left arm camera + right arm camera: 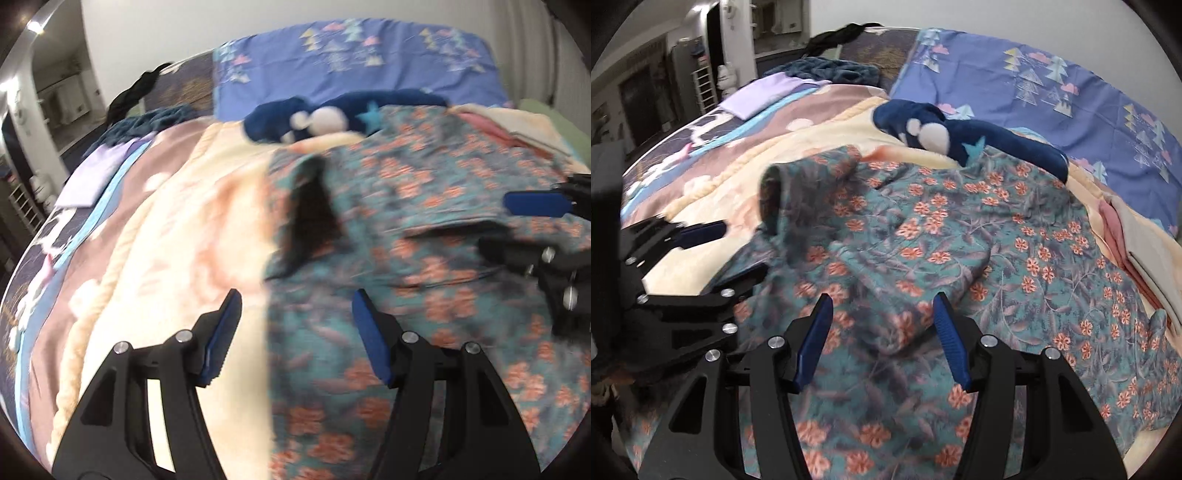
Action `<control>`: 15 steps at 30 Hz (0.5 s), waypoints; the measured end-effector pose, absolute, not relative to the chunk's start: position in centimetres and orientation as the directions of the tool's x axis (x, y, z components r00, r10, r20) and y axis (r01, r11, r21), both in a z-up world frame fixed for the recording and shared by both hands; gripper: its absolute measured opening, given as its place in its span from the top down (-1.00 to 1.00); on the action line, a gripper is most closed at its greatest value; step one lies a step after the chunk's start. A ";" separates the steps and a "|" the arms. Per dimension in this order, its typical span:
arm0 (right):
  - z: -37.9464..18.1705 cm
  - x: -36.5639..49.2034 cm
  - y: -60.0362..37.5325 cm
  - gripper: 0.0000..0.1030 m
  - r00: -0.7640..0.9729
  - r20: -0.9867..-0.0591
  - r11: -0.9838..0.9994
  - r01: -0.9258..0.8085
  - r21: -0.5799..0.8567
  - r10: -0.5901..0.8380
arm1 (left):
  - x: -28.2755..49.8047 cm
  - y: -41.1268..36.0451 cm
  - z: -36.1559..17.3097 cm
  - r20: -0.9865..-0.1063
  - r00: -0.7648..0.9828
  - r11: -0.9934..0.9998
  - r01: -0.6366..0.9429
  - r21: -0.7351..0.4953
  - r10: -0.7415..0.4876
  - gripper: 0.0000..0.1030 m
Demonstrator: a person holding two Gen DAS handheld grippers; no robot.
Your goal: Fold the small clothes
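Note:
A teal garment with orange flowers lies rumpled on a cream blanket, one sleeve opening showing dark. My left gripper hangs open over the garment's left edge, with nothing pinched between its blue pads. In the right wrist view the same garment fills the middle, a sleeve tube curled at its upper left. My right gripper is open just above a raised fold of the cloth, and gaps show on both sides of the fold. The left gripper also shows at that view's left, beside the garment's edge.
A navy plush cloth with white spots and a star lies behind the garment. A blue sheet with tree prints covers the far side. A folded lilac cloth sits far left and folded pink and cream clothes at the right.

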State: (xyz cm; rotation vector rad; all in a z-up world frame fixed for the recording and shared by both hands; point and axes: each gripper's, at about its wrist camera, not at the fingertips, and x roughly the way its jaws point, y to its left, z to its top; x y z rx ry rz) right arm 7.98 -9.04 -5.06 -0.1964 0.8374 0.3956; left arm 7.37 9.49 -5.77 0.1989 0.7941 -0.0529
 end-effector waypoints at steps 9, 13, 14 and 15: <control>-5.8 6.0 -23.3 0.45 0.622 -0.730 0.950 -0.073 0.305 0.282 | 10.6 12.3 -5.8 -0.715 0.695 0.994 0.000 0.108 0.078 -0.25; -7.8 5.0 -28.3 0.43 0.563 -0.727 0.872 0.021 0.488 0.394 | 11.2 11.8 -6.5 -0.722 0.687 0.993 0.001 0.120 0.087 -0.28; -7.8 5.0 -28.6 0.42 0.564 -0.727 0.870 0.032 0.493 0.391 | 11.2 11.7 -6.7 -0.725 0.682 0.992 0.003 0.125 0.089 -0.28; -7.4 5.0 -28.2 0.42 0.575 -0.725 0.877 0.025 0.479 0.380 | 11.3 11.6 -6.9 -0.727 0.680 0.992 0.003 0.128 0.091 -0.28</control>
